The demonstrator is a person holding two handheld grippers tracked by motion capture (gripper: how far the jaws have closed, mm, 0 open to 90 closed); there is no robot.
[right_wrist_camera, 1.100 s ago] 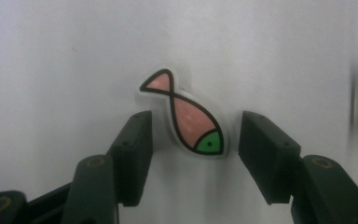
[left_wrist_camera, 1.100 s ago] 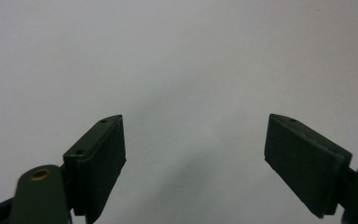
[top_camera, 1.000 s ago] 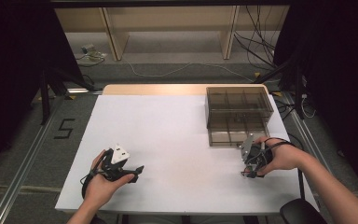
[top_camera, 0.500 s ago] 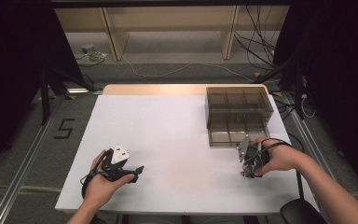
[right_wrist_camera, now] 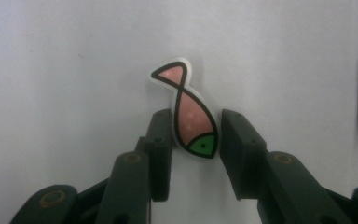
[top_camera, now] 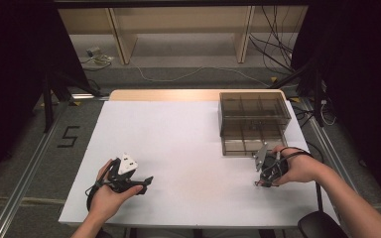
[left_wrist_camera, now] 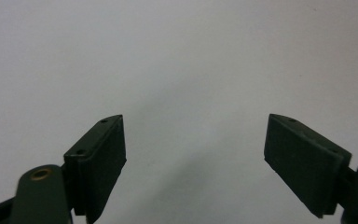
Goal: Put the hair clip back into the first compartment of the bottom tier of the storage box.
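While its jaws have just been closing, the right claw (right_wrist_camera: 196,135) brackets a flat fish-shaped piece (right_wrist_camera: 189,116), pink with a green head, lying on the white counter (right_wrist_camera: 65,70); the pads sit at the fish's sides, though whether they press it I cannot tell. From above, that claw (top_camera: 266,174) points down at the counter's right front, just before a smoky plastic compartment box (top_camera: 253,121). Well apart at the left front, the left claw (left_wrist_camera: 193,154) is spread wide over bare counter.
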